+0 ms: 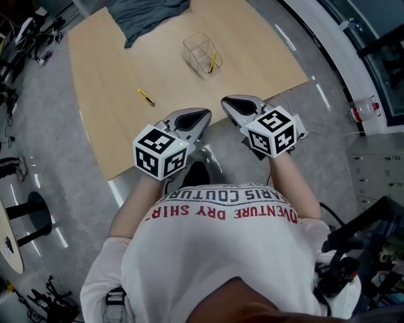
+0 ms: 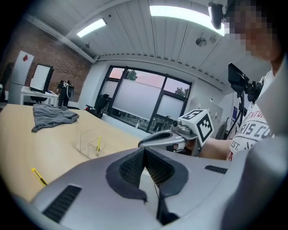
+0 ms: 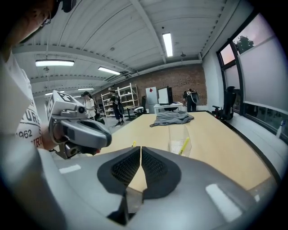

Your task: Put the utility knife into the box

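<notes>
A yellow utility knife (image 1: 146, 97) lies flat on the wooden table (image 1: 107, 76), left of centre; it also shows low at the left as the knife (image 2: 39, 176) and as a small yellow sliver, the knife (image 3: 133, 144). The clear plastic box (image 1: 203, 53) stands farther back with a yellow item (image 1: 213, 61) inside it. My left gripper (image 1: 201, 115) hovers at the table's near edge, shut and empty, to the right of the knife and nearer me. Beside it, my right gripper (image 1: 228, 102) is also shut with nothing in it. Both are well short of the box (image 2: 90, 143).
A crumpled grey cloth (image 1: 148, 16) lies at the table's far end. The table's near edge (image 1: 208, 126) runs just under the grippers. Around the table is grey floor, with a round stool (image 1: 31, 214) at the left and a bottle (image 1: 363, 110) at the right.
</notes>
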A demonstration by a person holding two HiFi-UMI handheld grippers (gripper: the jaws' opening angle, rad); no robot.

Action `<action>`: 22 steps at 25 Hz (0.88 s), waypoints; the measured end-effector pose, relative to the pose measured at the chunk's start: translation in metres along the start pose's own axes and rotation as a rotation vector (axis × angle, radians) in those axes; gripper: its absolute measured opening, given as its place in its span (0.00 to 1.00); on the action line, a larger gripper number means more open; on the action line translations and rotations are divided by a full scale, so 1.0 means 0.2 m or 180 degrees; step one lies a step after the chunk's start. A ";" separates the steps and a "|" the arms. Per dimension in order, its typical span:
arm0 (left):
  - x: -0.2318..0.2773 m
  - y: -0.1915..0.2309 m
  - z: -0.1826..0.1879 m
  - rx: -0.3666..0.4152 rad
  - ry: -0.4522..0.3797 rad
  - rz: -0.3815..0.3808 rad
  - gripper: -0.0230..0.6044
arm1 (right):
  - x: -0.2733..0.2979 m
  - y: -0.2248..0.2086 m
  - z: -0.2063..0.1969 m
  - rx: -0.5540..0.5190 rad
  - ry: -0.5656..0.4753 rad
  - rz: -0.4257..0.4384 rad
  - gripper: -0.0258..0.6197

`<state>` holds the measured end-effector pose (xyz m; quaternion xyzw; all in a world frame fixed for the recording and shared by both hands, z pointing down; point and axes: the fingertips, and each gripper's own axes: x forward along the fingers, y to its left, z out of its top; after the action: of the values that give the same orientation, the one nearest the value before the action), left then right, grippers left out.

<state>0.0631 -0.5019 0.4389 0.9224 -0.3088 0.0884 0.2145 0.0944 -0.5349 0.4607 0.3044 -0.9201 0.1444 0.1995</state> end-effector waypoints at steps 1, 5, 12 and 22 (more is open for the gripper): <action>-0.04 -0.08 -0.01 0.0020 -0.0024 -0.0010 0.04 | -0.09 0.09 -0.02 -0.0006 -0.0010 0.0039 0.05; -0.22 -0.41 -0.09 0.0131 -0.0059 0.0010 0.04 | -0.44 0.45 -0.12 -0.0054 -0.0088 0.0130 0.04; -0.50 -0.91 -0.25 0.0280 -0.0095 0.0084 0.04 | -0.89 0.84 -0.30 -0.0107 -0.0233 0.0102 0.04; -0.75 -1.33 -0.29 0.0375 -0.0126 -0.0025 0.04 | -1.26 1.24 -0.34 -0.0147 -0.0290 0.0049 0.04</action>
<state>0.1047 -0.2057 0.3549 0.9362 -0.3036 0.0872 0.1540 0.1453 -0.1895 0.3697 0.2989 -0.9337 0.1108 0.1634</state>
